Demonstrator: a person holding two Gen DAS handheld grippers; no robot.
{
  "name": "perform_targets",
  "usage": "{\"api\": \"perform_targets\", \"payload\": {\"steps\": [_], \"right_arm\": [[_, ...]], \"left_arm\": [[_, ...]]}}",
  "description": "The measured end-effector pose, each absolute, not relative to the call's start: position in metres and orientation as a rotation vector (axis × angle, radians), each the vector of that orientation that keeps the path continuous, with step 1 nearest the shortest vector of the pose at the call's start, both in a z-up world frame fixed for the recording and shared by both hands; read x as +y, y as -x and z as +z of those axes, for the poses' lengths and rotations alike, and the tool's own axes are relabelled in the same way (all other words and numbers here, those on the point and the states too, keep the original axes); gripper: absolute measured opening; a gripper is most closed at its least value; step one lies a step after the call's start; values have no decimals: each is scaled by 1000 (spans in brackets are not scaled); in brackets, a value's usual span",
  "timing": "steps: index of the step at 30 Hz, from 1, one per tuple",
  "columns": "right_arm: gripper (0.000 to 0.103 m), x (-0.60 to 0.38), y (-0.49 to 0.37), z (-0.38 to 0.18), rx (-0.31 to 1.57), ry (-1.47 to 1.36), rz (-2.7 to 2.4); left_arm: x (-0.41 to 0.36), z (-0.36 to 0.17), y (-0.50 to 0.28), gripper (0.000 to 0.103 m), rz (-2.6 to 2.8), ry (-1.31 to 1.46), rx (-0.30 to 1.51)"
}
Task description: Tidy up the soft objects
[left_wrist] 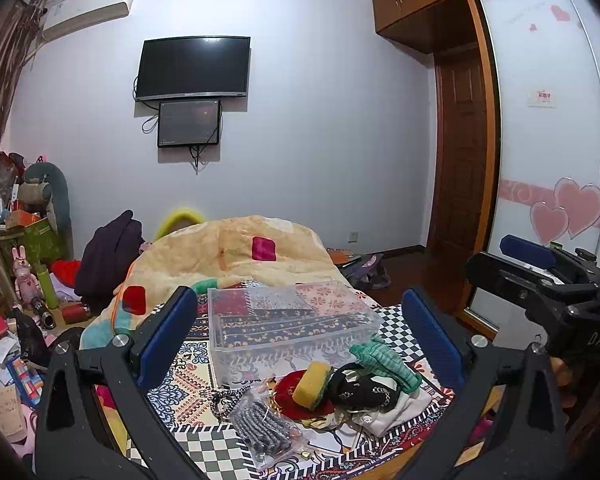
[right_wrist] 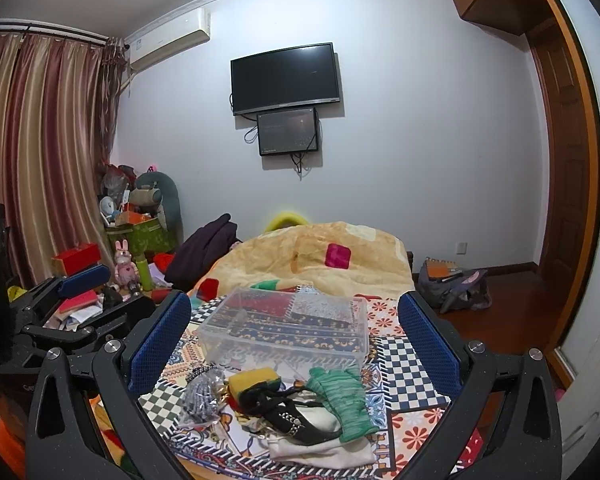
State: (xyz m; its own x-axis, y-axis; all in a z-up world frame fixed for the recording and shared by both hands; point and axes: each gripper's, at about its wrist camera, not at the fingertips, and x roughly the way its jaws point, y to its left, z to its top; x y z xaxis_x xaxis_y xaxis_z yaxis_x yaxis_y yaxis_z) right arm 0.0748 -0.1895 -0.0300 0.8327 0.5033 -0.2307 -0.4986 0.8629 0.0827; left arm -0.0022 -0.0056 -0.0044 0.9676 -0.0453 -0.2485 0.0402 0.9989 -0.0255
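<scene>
A pile of soft items lies on the patterned bed cover: a yellow-green sponge, a green knit cloth, a black studded piece, a white cloth, a red pouch and a bag of grey cord. A clear plastic box, empty, stands just behind them. My left gripper is open above the pile. My right gripper is open over the same pile and also shows at the right edge of the left wrist view.
A rumpled yellow quilt fills the far half of the bed. Boxes, toys and bottles crowd the floor at left. A backpack lies on the wooden floor at right, by the wardrobe.
</scene>
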Motion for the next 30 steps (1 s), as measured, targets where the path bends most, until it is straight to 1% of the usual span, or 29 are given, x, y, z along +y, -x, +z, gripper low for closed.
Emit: {"api": "perform_targets", "payload": {"steps": [30], "right_arm": [[103,-189,-74,-28,252,-32,547]], "left_arm": [[-9,-2,4,103,-49,16,249]]}}
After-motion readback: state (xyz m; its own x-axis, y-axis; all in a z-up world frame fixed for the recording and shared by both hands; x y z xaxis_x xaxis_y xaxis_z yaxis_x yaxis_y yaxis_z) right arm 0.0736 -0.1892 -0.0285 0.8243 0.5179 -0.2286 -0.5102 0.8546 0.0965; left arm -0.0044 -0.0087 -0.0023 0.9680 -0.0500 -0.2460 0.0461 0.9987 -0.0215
